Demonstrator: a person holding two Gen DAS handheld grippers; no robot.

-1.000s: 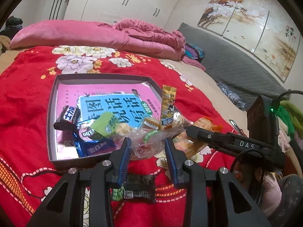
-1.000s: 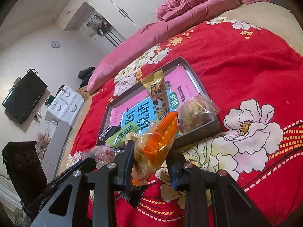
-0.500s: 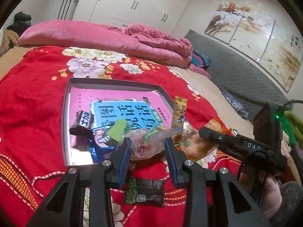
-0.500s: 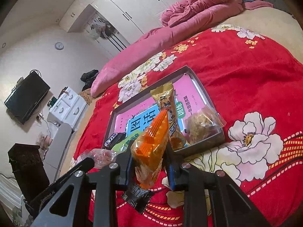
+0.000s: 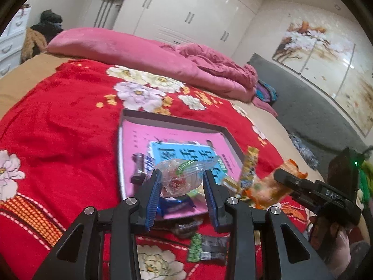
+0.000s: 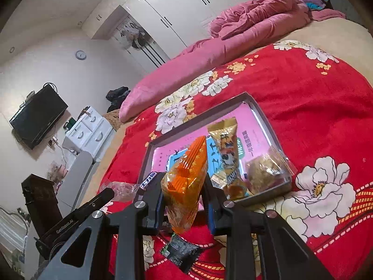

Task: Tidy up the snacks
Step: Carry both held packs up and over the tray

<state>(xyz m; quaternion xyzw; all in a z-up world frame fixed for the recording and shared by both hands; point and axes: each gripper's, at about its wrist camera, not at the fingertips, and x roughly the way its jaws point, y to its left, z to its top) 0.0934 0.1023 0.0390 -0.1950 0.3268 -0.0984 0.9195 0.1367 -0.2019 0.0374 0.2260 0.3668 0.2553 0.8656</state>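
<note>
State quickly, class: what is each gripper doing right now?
Left gripper: shut on the clear plastic candy bag.
Right gripper: shut on the orange crinkly snack packet.

red bed (image 5: 58, 126), tray (image 5: 172, 122), dark packet (image 5: 208, 248)

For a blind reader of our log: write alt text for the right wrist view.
The right gripper, jaws closed on an upright orange snack packet, is above a red floral blanket. Just beyond lies a shallow grey box holding a pink book, a gold snack stick and a clear bag of brown snacks. A dark wrapper lies on the blanket below.
</note>
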